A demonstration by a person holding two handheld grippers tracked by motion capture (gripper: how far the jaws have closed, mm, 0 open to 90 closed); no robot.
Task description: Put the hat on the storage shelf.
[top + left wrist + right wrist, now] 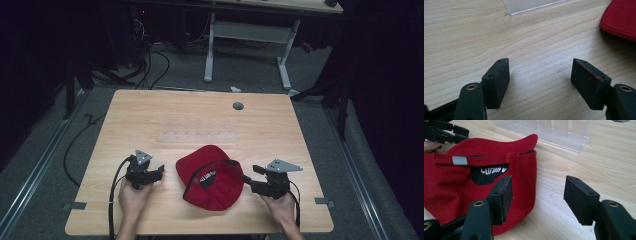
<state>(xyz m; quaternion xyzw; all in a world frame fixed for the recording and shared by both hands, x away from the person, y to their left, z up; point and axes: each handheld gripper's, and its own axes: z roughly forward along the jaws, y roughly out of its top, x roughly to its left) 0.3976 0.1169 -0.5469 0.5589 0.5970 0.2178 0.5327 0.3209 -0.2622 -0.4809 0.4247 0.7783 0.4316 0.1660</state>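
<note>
A red cap (211,176) is lying flattened on the wooden table (150,115), sitting between the two grippers. The left gripper (159,172) is resting just beside the cap's left edge, its jaws spread wide and gripping nothing; in the left gripper view bare wood is showing between the jaws, and the cap (621,18) is lying ahead of the right-hand jaw, apart from it. The right gripper (248,181) is sitting at the cap's right edge with its jaws released too. In the right gripper view the left-hand jaw is hanging over the cap's red cloth (461,182), near the black label, while the right-hand jaw is standing over bare table. A clear plastic strip (554,131) is lying beyond the jaws, past the cap's brim.
</note>
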